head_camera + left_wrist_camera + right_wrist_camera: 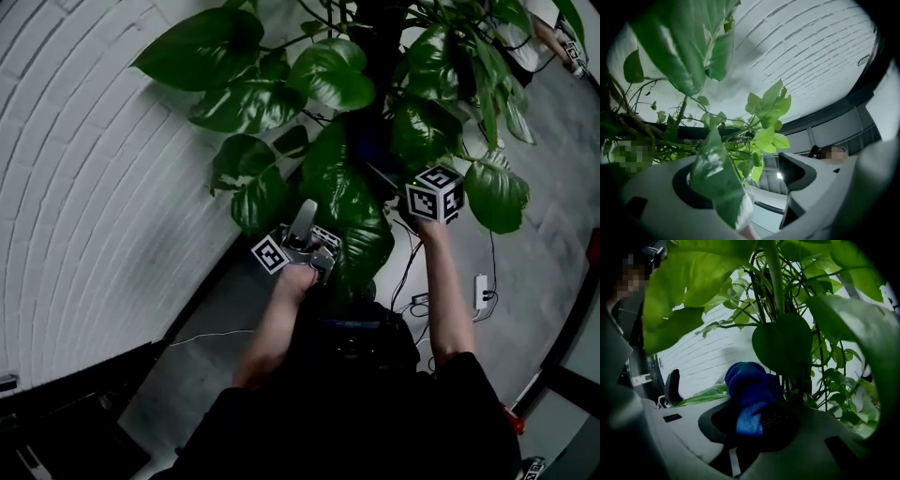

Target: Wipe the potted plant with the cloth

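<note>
nearest, the left gripper (740, 180) has its jaws well apart and clamps nothing; a long glossy leaf (712, 180) lies between them, resting on the left jaw's pad and clear of the right one. the right gripper (752, 423), a little farther off and to the right, is closed tight on a bunched blue cloth (749, 394), which bulges out past the jaw tips, just short of more foliage. beyond both stands the potted plant (352, 202), its big leaves spreading wide, with a white brick wall (84, 187) on the left and a power strip (481, 291) on the grey floor to the right. the leaves look light, limp and smooth, so they will likely bend away or slip under a wipe, and may tear at the stalk if pulled. i'd judge each one wants backing from beneath, near its middle, by the open gripper while the soft cloth strokes along the top toward the tip. the pot itself is hidden below the foliage and the person's body; the head view shows only the right gripper's marker cube, not its jaws; a pale patch under the near end of the long leaf is too blurred to name.
</note>
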Available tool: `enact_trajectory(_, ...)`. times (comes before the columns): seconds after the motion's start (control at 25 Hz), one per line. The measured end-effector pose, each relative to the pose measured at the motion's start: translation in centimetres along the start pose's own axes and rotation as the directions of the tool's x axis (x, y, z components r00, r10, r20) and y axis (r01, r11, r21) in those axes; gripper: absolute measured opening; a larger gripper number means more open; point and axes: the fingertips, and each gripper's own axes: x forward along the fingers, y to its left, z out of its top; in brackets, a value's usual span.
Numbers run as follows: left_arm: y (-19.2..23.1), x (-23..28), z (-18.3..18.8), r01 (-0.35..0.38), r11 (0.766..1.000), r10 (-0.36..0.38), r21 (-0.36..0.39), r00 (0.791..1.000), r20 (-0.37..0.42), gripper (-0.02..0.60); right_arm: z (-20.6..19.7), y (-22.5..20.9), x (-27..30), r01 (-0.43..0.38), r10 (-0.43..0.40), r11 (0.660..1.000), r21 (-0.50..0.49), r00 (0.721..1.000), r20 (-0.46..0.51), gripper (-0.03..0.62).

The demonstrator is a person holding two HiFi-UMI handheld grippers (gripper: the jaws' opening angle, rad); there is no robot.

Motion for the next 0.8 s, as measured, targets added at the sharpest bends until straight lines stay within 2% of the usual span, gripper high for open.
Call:
enact_trajectory(0.2, -0.6, -0.2, -0.6, 0.037, 0.999, -0.037, -0.015, 0.998, -0.045, 0.408, -1.3, 3.1, -0.5, -0.111, 0.110, 0.994, -0.016, 0.991, -0.071, 0.121)
enact_trajectory(0.36, -0.7, -0.2, -0.4, 0.038, 0.999, -0.038, 0.002, 0.998, -0.044, 0.408, -2.4, 6.7, -1.5, -0.236, 0.224, 0.969, -0.078, 0.965, -0.140, 0.121)
enact_trajectory(0.48, -0.8, -0.4, -0.3, 0.031, 0.999, -0.031, 0.006, 0.999, -0.037, 0.408, -2.1, 8.4, -2.8, -0.281, 0.269, 0.956, -0.089, 0.955, -0.124, 0.121)
enact_trajectory(0.56, -0.6, -0.5, -0.1, 0.024, 1.000, -0.024, 0.002, 0.999, -0.023, 0.408, -0.1, 7.6, -3.8, -0.230, 0.228, 0.970, -0.074, 0.973, -0.035, 0.121)
enact_trajectory(0.64, -0.5, -0.5, 0.1, 0.022, 1.000, -0.022, -0.004, 1.000, -0.009, 0.408, 2.7, 5.1, -4.9, -0.118, 0.121, 0.992, -0.038, 0.988, 0.096, 0.121)
enact_trajectory(0.72, -0.6, -0.4, 0.0, 0.023, 1.000, -0.023, -0.005, 1.000, -0.009, 0.408, 4.6, 2.0, -6.0, -0.001, -0.002, 1.000, 0.018, 0.980, 0.197, 0.121)
enact_trajectory(0.8, -0.9, -0.2, -0.2, 0.029, 1.000, -0.029, -0.005, 1.000, -0.013, 0.408, 5.2, -0.1, -6.1, 0.061, -0.071, 0.997, 0.052, 0.972, 0.224, 0.121)
